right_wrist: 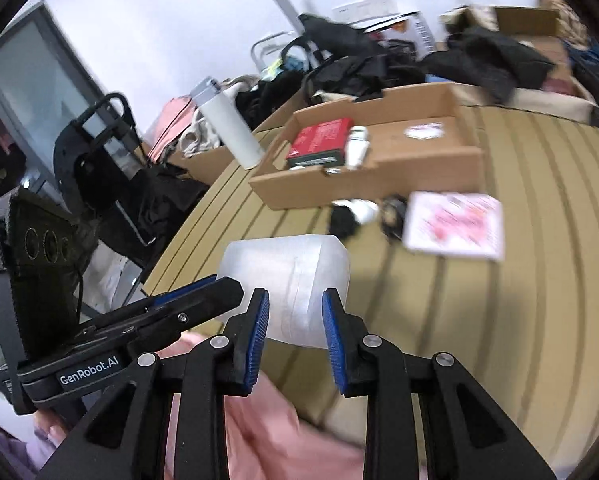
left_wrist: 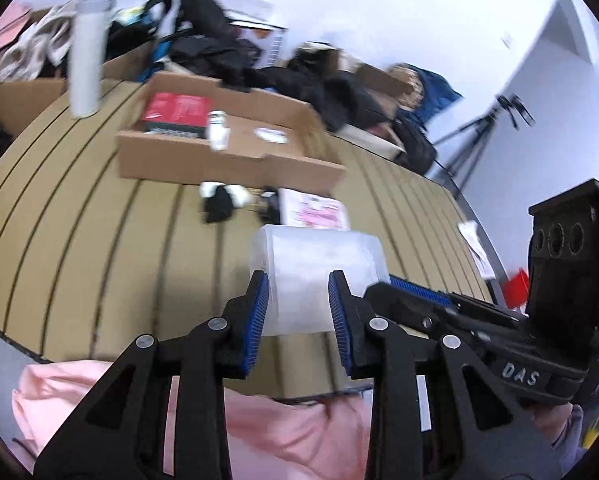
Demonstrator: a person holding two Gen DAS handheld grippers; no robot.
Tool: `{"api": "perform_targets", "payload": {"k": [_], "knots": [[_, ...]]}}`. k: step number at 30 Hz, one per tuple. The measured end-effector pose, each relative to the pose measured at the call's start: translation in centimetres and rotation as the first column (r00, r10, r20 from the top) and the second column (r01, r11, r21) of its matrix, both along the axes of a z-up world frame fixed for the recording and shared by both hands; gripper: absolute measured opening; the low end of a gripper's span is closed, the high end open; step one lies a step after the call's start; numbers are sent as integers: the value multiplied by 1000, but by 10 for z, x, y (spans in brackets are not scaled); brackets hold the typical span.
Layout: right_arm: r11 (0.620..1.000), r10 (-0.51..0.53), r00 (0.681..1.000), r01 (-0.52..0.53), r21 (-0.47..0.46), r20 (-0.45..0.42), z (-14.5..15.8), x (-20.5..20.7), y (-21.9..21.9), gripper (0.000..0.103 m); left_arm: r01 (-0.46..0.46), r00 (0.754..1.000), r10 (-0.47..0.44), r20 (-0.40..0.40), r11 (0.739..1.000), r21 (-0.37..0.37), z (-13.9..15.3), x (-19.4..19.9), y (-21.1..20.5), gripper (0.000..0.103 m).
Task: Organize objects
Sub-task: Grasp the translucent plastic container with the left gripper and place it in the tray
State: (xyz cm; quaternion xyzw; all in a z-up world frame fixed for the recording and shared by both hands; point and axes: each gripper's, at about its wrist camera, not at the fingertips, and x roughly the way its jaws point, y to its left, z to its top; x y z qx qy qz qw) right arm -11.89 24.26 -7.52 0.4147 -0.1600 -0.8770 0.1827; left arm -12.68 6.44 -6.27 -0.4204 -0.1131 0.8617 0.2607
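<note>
A translucent plastic container (left_wrist: 315, 268) is held above the slatted table between both grippers. My left gripper (left_wrist: 299, 284) is shut on its left end; my right gripper (right_wrist: 295, 304) is shut on its right end, where the container (right_wrist: 287, 276) shows again. Each gripper shows in the other's view: the right one (left_wrist: 419, 292) and the left one (right_wrist: 203, 292). Beyond lies a shallow cardboard tray (left_wrist: 227, 160) holding a red box (left_wrist: 177, 110) and a small white bottle (left_wrist: 217, 130). In front of the tray lie a black-and-white bundle (left_wrist: 219, 200) and a pink-printed card (left_wrist: 313, 210).
A tall white tumbler (left_wrist: 85, 54) stands at the far left of the table (left_wrist: 79, 248). Bags, dark clothes and boxes pile up behind the tray (right_wrist: 371, 168). Pink cloth (left_wrist: 283, 428) lies below the grippers. A tripod (left_wrist: 479, 132) stands at the right.
</note>
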Motion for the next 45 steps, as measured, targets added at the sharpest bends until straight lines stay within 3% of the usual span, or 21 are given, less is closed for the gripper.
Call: {"api": "perform_targets", "payload": {"k": [5,9,16,19,24,28,32,34,36,37,38,39,40,41,42,45], "knots": [[997,-74,997,73,-27,-33,13,17,30,30,48,998,-49,-42,998,-27,21,-3,30,27],[996,-88,994,87,-24,-63,35,-9,45,30,62,995,-66,-72,997,-49,45,-44,46,27],[997,-68,996,70,28,-62,69,-141,62,30,32,999,-34,-28,996,-77,69,-183,72,28],[997,-72,997,72,38,-3,63,-211,70,30,40,999,-37,40,997,-73,53,-247,82,28],[992,-99,987,88,87,130,20,-304,85,30,16,986,-5,164,998,-65,-9,-330,96,25],[986,-129,968,103,128,215,-27,-353,96,30,-13,978,32,205,996,-93,-50,-365,107,22],[966,-145,969,95,240,200,-42,-367,92,30,13,971,16,239,993,-119,-73,-370,108,26],[959,-138,975,88,269,174,-36,-362,90,31,25,973,-2,229,995,-98,-65,-365,103,33],[959,-126,980,80,273,155,-29,-357,90,34,39,983,-23,183,996,-85,-47,-352,94,58],[962,-118,983,78,263,142,-23,-352,90,36,48,988,-34,152,995,-92,-35,-346,91,63],[965,-113,984,76,252,134,-16,-346,91,46,59,992,-45,117,991,-119,-22,-338,86,74],[966,-109,986,75,246,129,-11,-342,91,65,65,995,-51,87,985,-158,-10,-331,82,82],[968,-102,988,71,242,119,-3,-335,91,75,69,996,-57,62,978,-198,3,-323,76,85],[967,-93,990,64,248,107,7,-327,90,84,60,998,-52,36,965,-254,20,-313,68,94],[963,-83,992,56,265,93,20,-317,90,84,41,999,-36,21,957,-289,30,-306,62,100],[952,-79,995,57,301,63,54,-293,91,84,-72,996,49,-72,930,-362,70,-270,30,101]]}}
